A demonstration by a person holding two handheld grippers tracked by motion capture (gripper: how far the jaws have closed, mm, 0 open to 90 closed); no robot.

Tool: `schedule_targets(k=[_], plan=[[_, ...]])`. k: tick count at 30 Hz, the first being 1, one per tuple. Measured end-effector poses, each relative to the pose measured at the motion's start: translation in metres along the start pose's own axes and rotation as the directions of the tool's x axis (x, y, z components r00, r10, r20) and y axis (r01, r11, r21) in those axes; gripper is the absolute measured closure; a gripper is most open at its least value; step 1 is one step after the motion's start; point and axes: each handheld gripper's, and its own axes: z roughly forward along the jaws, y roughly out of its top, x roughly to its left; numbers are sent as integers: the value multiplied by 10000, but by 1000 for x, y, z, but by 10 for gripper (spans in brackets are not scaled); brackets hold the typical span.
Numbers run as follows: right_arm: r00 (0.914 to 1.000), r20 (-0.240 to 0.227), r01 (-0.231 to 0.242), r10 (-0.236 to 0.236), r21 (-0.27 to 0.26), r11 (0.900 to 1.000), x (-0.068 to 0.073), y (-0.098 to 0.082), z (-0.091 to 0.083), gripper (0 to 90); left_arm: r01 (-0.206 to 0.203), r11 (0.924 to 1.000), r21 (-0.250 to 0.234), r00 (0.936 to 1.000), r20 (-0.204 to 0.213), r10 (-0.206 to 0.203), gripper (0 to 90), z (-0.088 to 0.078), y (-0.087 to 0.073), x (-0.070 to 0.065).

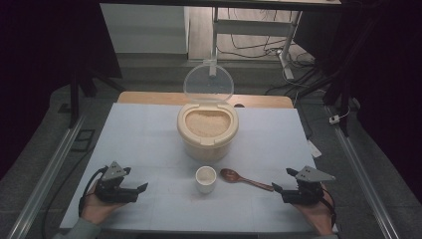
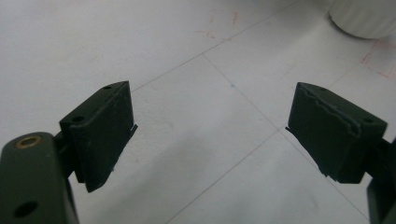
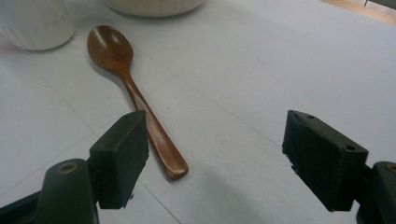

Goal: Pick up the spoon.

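A cream rice container (image 1: 207,133) stands mid-table with its clear lid (image 1: 208,83) flipped up and rice (image 1: 207,123) showing inside. In front of it sits a small white cup (image 1: 206,179) (image 3: 35,23), and a brown wooden spoon (image 1: 245,180) (image 3: 133,95) lies to its right, bowl toward the cup. My left gripper (image 1: 137,180) (image 2: 210,133) rests at the front left, open, with bare table between its jaws. My right gripper (image 1: 281,180) (image 3: 215,156) rests at the front right, open, its jaws just short of the spoon's handle end.
The pale blue table top (image 1: 144,134) ends at a wooden strip at the back. A metal rail (image 1: 47,174) runs along the left and another (image 1: 366,172) along the right. A desk frame and cables (image 1: 278,47) lie beyond the far edge.
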Motion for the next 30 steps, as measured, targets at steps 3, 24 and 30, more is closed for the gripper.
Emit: schedule_targets(k=[3,24,30], plan=[[10000,-82,35,-35,-26,10000,1,1,0,231,-19,10000,-43,10000,65,19,145,-1,0,-2],[9986,-527,-7,21,260,9997,5,26,-5,293,-34,10000,45,9998,219,33,132,2,1,-2],[9962,-775,425,-387,482,9979,8,50,-7,298,-120,9999,38,9996,254,119,132,2,3,-4]])
